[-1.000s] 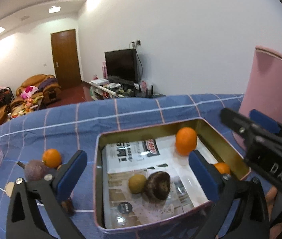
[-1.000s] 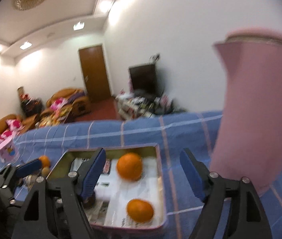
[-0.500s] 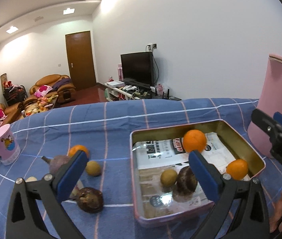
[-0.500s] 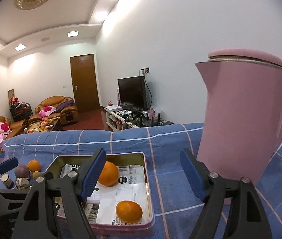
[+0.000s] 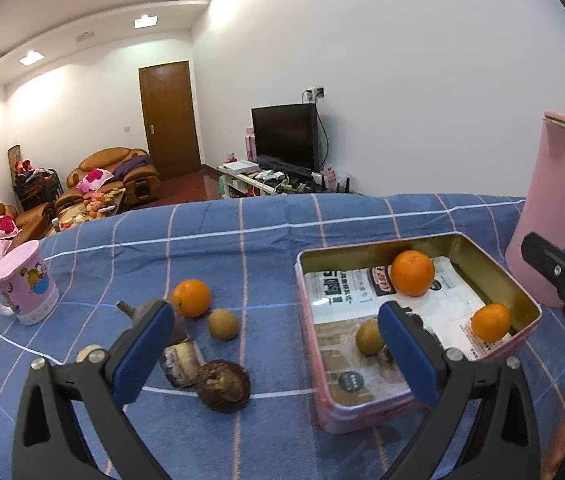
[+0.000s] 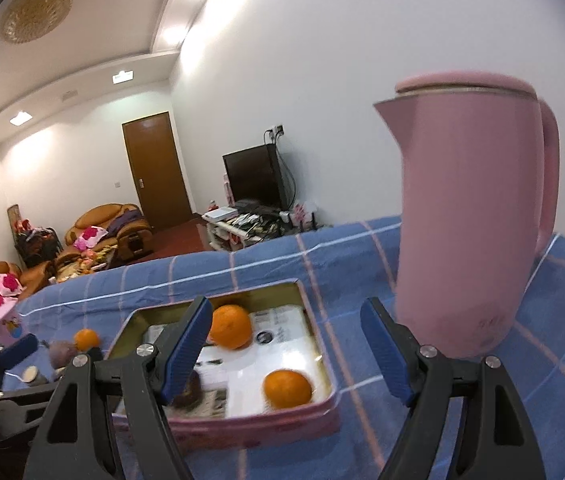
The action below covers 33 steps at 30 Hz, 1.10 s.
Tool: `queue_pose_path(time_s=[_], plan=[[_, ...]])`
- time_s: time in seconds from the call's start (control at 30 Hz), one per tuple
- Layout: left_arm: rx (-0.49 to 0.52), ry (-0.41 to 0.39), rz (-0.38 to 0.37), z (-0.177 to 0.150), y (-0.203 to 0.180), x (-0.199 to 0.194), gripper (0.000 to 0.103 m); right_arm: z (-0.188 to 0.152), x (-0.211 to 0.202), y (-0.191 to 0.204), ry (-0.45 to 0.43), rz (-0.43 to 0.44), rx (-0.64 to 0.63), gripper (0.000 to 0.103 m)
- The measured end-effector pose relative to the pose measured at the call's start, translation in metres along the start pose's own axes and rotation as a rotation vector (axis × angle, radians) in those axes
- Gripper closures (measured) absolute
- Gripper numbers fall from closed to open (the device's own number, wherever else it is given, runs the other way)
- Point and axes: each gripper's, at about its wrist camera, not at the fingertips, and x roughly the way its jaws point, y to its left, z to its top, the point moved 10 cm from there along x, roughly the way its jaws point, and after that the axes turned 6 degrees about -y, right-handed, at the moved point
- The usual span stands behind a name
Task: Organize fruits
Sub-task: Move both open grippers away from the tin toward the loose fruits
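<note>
I am holding both my left gripper [image 5: 274, 344] and right gripper [image 6: 286, 352] wide and empty above the tin [image 5: 374, 250]; oranges [image 5: 412, 273] are sitting inside, loose fruit [image 5: 191, 297] lying on open cloth [image 5: 242, 240] leftward.

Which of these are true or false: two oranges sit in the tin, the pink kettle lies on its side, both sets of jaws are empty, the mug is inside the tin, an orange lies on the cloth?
1. Two oranges sit in the tin. True.
2. The pink kettle lies on its side. False: it stands upright beside the tin.
3. The left gripper and right gripper hold nothing. True: both jaws stand open.
4. The mug is inside the tin. False: it stands on the cloth, far from it.
5. An orange lies on the cloth. True.
</note>
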Motion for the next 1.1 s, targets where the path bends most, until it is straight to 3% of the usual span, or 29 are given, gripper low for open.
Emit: queue_pose_path(time_s=[0.63, 1.1], plan=[[-0.02, 0.04, 0.031, -0.013, 0.062, -0.002, 0.0, -0.019, -0.012, 0.062, 0.041, 0.05, -0.033, 0.025], [-0.058, 0.107, 0.13, -0.026, 0.157, 0.009, 0.0, -0.048, -0.016, 0.154, 0.098, 0.177, -0.198, 0.025]])
